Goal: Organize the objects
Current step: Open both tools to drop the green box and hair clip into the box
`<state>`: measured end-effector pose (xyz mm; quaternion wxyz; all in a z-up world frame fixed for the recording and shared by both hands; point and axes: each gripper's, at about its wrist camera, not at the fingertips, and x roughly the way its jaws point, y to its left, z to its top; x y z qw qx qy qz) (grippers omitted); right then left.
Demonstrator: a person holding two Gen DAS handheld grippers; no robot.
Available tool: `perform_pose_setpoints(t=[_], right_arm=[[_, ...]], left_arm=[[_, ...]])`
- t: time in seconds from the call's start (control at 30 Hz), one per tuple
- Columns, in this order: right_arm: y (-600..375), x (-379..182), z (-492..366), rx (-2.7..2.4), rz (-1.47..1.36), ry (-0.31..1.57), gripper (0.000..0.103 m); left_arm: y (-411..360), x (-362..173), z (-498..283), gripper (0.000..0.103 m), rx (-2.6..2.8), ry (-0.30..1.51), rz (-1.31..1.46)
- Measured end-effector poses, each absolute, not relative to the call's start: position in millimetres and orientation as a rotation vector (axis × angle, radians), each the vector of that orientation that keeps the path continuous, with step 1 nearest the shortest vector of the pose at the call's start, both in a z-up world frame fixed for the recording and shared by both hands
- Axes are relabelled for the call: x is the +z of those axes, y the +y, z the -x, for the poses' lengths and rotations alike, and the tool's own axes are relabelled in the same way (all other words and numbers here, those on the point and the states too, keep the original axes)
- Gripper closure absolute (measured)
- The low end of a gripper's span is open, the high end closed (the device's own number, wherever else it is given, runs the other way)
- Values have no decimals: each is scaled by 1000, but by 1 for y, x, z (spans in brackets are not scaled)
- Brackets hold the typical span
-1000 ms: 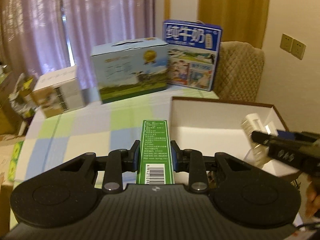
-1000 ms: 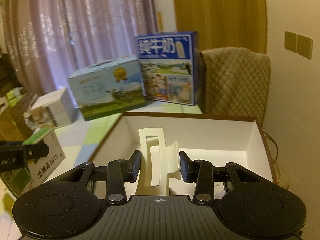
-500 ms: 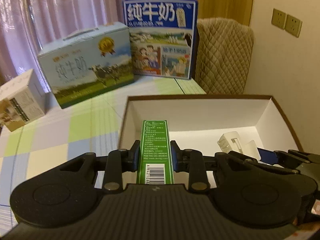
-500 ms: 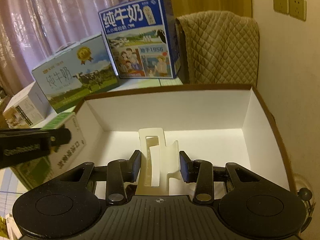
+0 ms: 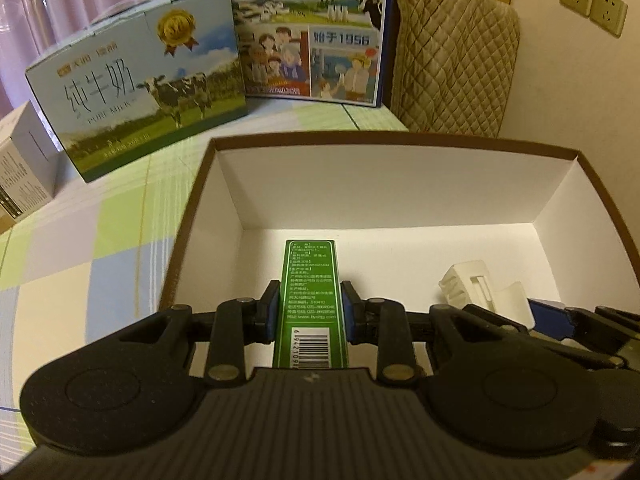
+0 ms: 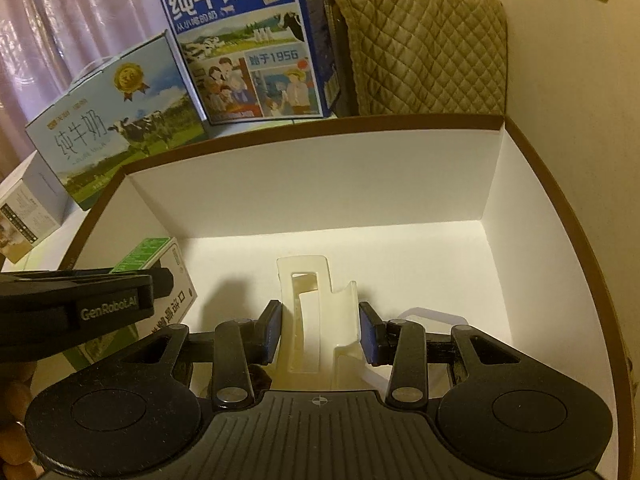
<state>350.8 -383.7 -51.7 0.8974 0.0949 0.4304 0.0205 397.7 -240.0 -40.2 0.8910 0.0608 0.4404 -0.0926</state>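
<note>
Both held items' near ends hidden: green carton (image 5: 310,304), cream clip (image 6: 316,320).

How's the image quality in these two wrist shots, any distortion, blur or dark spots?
Left wrist view: sharp; fisheye bows the white box rim, corners vignetted black. Right wrist view: sharp, warm dim light; the white clip casts a soft shadow on the box floor.

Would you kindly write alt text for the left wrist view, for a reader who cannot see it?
The left gripper holds a narrow green carton inside an open white box with a brown rim. At right, the right gripper holds a cream plastic clip in the same box; two milk cartons stand behind on a checked tablecloth.
</note>
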Motion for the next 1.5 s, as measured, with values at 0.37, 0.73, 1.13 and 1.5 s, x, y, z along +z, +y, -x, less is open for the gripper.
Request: perform_pose_setpoints(t=[0.37,0.73,1.13,1.5], right_arm=[[-388,-50,-354,35,-217,906,66],[-397,-43,-351,61,-270,888,52],[-393,-16,-324,59,-193,841,40],[-381,34,-280,79,-171,742,40]], left_arm=[[-245,-40,-399,72,-225,903,-132],[-232,-27,-387,49,-232,888,-127],[-211,-4,-361,31,-225,855,-123],[-180,29,-307,23,-212,830,-57]])
